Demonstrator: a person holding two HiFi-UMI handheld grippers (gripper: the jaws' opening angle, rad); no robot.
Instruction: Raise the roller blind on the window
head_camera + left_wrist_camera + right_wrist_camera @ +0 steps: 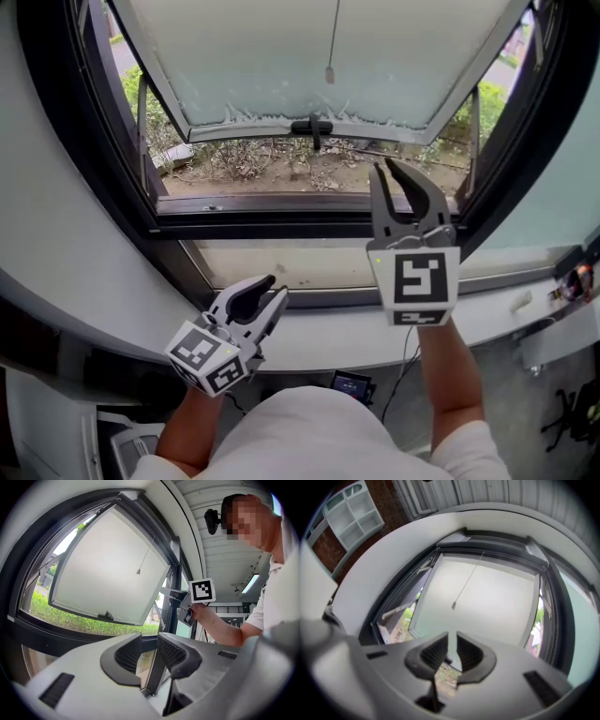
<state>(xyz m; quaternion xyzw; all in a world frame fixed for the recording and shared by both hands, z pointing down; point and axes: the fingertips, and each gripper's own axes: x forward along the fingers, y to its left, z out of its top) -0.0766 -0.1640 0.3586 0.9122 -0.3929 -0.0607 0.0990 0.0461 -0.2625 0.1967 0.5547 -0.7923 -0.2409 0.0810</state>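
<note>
A thin pull cord with a small weight point(330, 73) hangs in front of the frosted pane point(281, 56) of the window, which is tilted open outward. The same cord weight point(453, 605) shows in the right gripper view, well beyond the jaws. No blind fabric is visible. My right gripper point(384, 167) is raised before the lower window frame, below and right of the cord, its jaws a narrow gap apart with nothing between them. My left gripper point(272, 289) rests low by the white sill, open and empty. The right gripper point(169, 592) also appears in the left gripper view.
The black window frame point(281, 211) and the sash handle point(312, 127) lie ahead. A curved white sill point(319, 347) runs below, with small items at its right end point(572, 277). A small screen device point(352, 382) sits on the floor. A white shelf unit point(351, 513) stands to the left.
</note>
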